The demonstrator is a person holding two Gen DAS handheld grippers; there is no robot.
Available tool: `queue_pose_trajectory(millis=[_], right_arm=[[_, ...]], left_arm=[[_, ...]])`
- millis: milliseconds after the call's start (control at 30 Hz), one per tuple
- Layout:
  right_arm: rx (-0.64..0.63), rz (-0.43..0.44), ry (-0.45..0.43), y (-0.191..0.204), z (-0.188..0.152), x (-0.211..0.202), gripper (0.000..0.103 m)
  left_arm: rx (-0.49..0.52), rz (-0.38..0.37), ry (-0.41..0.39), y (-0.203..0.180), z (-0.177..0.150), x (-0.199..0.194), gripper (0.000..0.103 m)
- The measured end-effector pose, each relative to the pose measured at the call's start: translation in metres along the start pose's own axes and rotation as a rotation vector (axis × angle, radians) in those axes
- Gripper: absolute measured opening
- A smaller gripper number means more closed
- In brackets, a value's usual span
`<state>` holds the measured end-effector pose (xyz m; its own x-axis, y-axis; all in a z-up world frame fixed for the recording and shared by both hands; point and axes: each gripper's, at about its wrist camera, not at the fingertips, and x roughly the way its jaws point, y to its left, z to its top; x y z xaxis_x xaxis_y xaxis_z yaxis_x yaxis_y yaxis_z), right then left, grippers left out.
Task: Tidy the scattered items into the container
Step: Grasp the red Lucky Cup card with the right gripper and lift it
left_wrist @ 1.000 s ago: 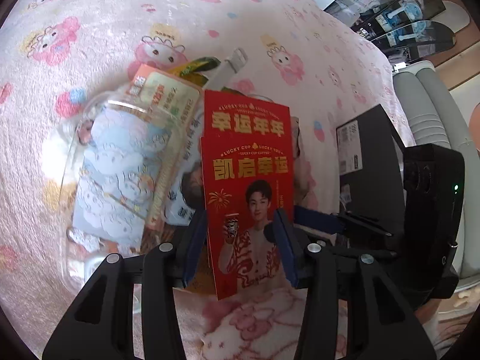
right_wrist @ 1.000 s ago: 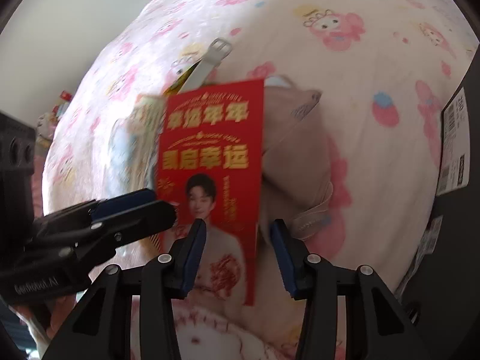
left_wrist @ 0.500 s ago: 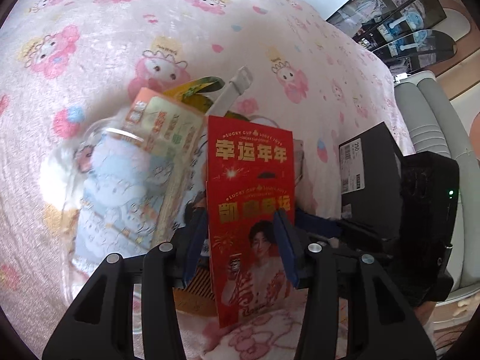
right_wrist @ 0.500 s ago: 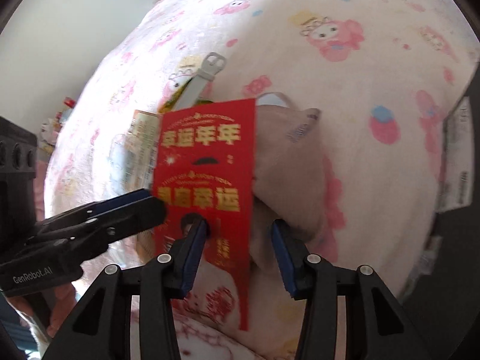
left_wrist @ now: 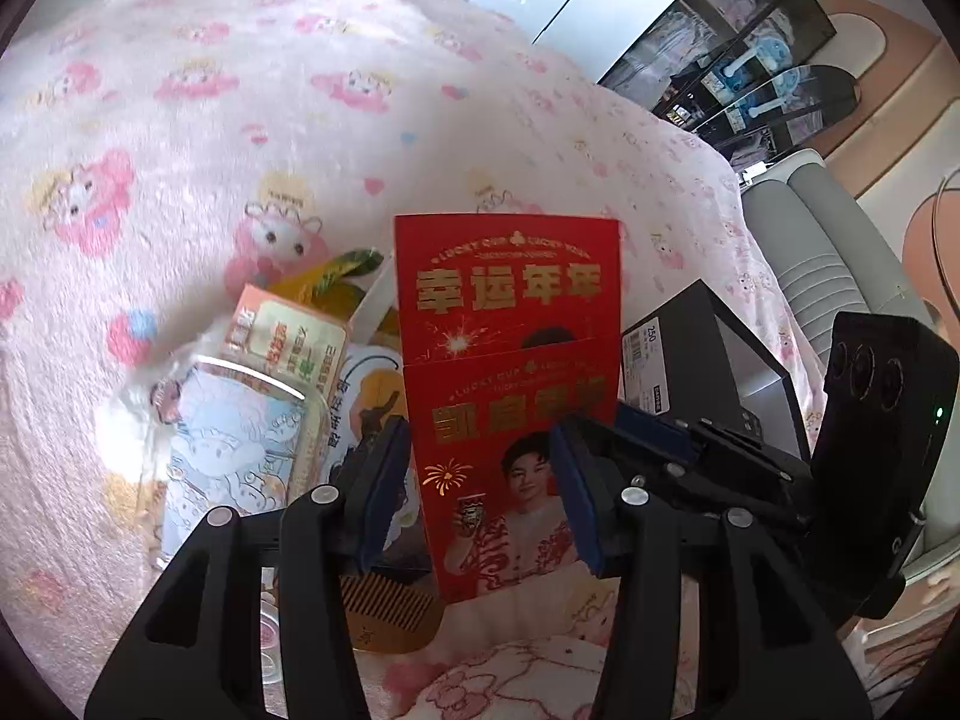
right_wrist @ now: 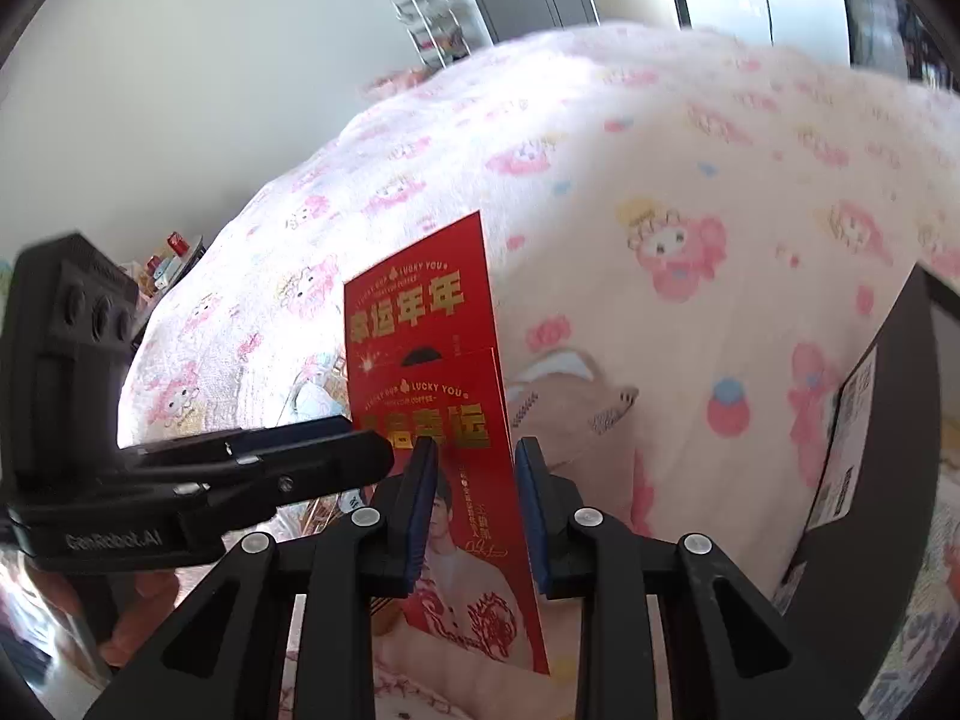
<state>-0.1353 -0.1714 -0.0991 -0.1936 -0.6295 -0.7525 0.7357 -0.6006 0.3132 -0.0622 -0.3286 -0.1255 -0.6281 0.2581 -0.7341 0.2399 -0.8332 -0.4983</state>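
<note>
Card stock, red and oblong, printed with gold characters and a portrait: this red card [left_wrist: 510, 360] stands nearly upright above the pink cartoon-print blanket [left_wrist: 240, 120] on the bed, its lower edge clear of the fabric. The left tool [left_wrist: 477, 438] has the card's lower half set between its blue pads, which press on the card's two long edges. The right tool [right_wrist: 474, 450] has just been closing its jaws with the card between them, and its pads now pinch the card near its right edge, so both tools grip the same sheet. The top half of the card is free, with open blanket beyond it.

Left of the card, in the left wrist view, lies the clear plastic container [left_wrist: 252, 369], its rim just beside the card's left edge. It already holds a pale blue cartoon packet [left_wrist: 222, 450], and an orange-and-white packet [left_wrist: 282, 342] leans over its far rim. A brown wooden comb [left_wrist: 390, 612] lies below the card's bottom edge. Right of the card a black cardboard box [left_wrist: 708, 348] sits close, narrowing the room on that side. A beige fabric pouch [right_wrist: 570, 414] rests on the blanket just behind the card's right edge.
</note>
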Motion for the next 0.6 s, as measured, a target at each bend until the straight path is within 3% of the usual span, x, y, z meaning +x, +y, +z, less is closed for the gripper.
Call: queue_pose_trajectory(millis=[367,600], right_arm=[[0.021,0.029,0.106,-0.003,-0.045,-0.004,0.022],[0.042,0.020,0.166,-0.005,-0.055,0.007,0.022]], left_arm=[[0.012,-0.037,0.086,0.001,-0.022,0.011,0.048],[-0.039,0.002,0.176,0.013,-0.039,0.031,0.048]])
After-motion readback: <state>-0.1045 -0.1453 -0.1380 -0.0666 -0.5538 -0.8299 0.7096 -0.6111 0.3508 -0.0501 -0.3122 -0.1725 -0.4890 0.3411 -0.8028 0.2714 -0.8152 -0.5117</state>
